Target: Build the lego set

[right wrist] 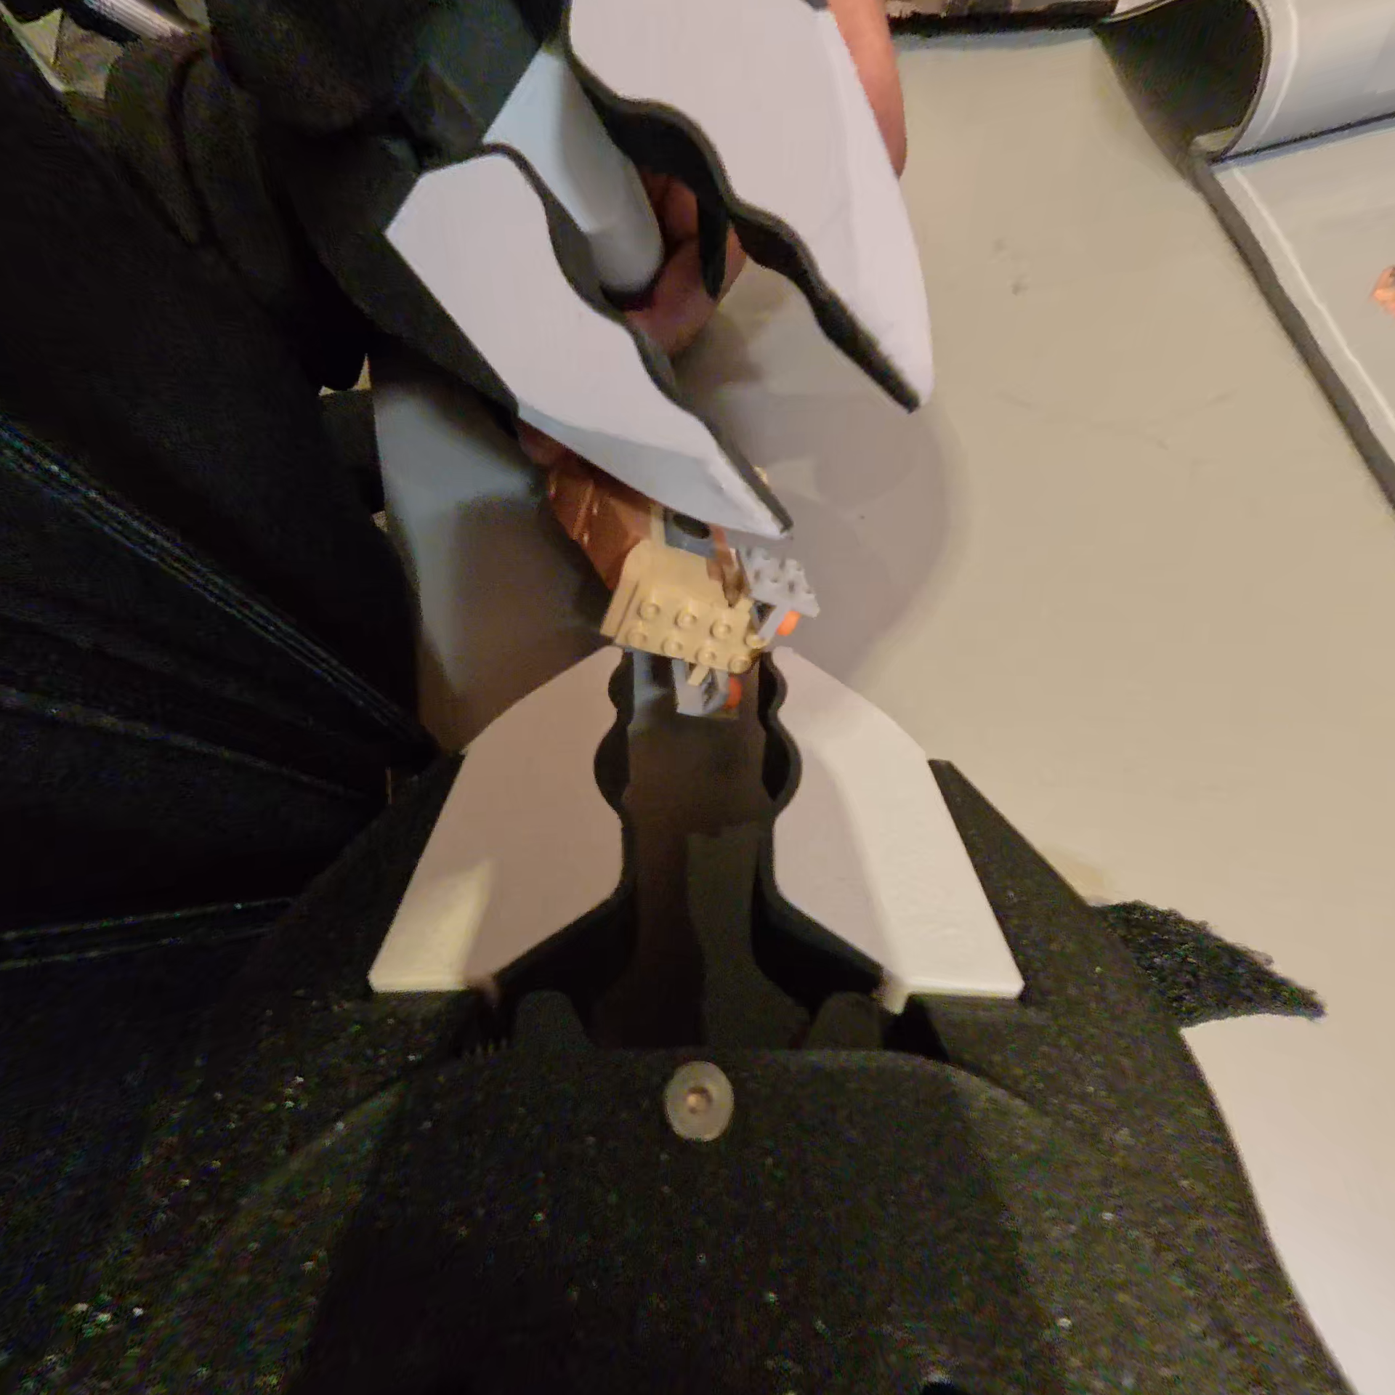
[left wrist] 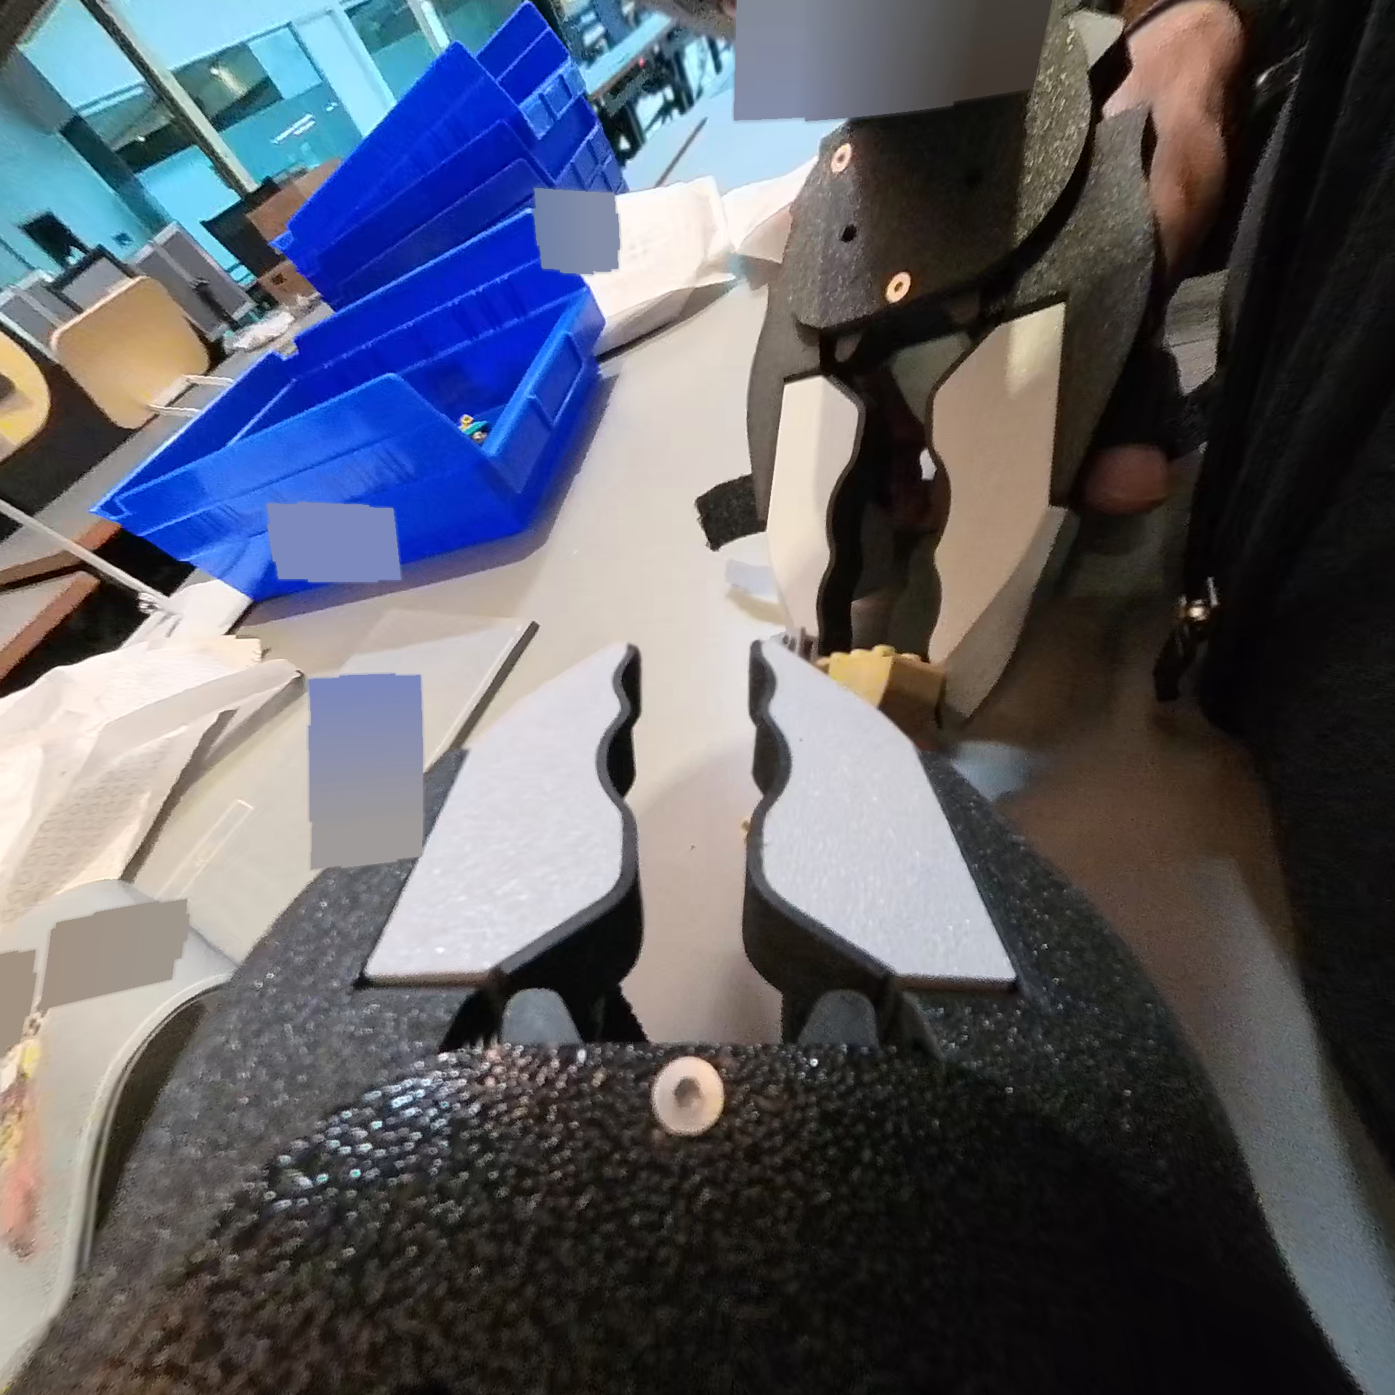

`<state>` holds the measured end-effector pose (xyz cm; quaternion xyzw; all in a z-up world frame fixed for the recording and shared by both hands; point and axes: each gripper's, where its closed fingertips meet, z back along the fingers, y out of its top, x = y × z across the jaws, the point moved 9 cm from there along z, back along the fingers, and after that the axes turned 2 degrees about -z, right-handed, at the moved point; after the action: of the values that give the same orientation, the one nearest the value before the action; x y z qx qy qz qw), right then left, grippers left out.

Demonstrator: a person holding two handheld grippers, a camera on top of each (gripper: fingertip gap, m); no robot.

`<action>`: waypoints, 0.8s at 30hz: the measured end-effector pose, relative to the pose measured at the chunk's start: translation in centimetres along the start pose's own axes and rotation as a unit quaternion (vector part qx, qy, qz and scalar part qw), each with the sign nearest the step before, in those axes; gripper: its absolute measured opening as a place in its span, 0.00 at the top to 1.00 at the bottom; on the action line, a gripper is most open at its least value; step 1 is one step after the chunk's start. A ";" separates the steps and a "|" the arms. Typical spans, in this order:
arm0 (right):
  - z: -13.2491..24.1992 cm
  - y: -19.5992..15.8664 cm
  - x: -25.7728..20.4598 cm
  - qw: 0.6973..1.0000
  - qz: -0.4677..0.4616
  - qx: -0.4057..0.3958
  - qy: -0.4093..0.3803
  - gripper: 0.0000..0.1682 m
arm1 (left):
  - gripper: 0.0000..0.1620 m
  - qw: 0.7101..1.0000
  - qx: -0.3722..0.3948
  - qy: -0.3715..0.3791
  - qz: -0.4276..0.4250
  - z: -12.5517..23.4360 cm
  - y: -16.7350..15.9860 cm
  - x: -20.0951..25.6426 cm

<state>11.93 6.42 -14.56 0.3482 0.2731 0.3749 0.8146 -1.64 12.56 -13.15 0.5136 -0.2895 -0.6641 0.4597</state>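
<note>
A small lego assembly (right wrist: pixel 679 615) of tan, brown, grey and orange pieces sits between my right gripper's (right wrist: pixel 696 668) fingertips, held just above the grey table (right wrist: pixel 1094 604). In the left wrist view the right gripper (left wrist: pixel 887 672) points down with the assembly (left wrist: pixel 860 668) at its tips. My left gripper (left wrist: pixel 696 657) is open with nothing between its fingers. Its right fingertip (left wrist: pixel 762 657) is right beside the assembly. In the right wrist view the left gripper (right wrist: pixel 849 464) comes from above, and one fingertip (right wrist: pixel 770 517) touches the assembly's grey top piece.
A blue bin (left wrist: pixel 362 453) with a few small pieces (left wrist: pixel 472 430) stands at the left, with more blue bins (left wrist: pixel 468 173) stacked behind. Paper sheets (left wrist: pixel 98 755) lie at the near left. A person in dark clothing (left wrist: pixel 1321 528) stands at the right. The tips of one gripper are about 6 cm away from the tips of the other.
</note>
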 end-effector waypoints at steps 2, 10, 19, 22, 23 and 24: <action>0.0 0.0 0.0 1.000 0.001 -0.001 0.005 0.81 | 0.83 1.000 -0.008 0.013 -0.008 0.0 -0.1 0.1; 0.0 0.0 0.0 1.000 -0.001 0.002 0.008 0.80 | 0.83 0.999 -0.019 0.039 -0.017 0.0 -0.2 0.1; -0.1 0.1 0.1 1.000 0.001 -0.001 0.010 0.79 | 0.82 0.998 -0.020 0.059 -0.027 0.1 -0.2 0.3; -0.1 0.1 0.0 1.000 0.002 -0.003 0.007 0.80 | 0.82 0.998 -0.022 0.056 -0.025 0.1 -0.2 0.2; -0.1 0.1 0.0 1.000 0.003 -0.004 0.005 0.80 | 0.82 0.998 -0.022 0.056 -0.026 0.1 -0.2 0.2; -0.2 0.1 0.0 1.000 0.006 -0.004 0.003 0.80 | 0.82 0.998 -0.022 0.057 -0.028 0.1 -0.2 0.2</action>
<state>11.76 6.52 -14.57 0.3455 0.2720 0.3819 0.8129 -1.83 12.42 -13.41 0.5480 -0.2337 -0.6528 0.4678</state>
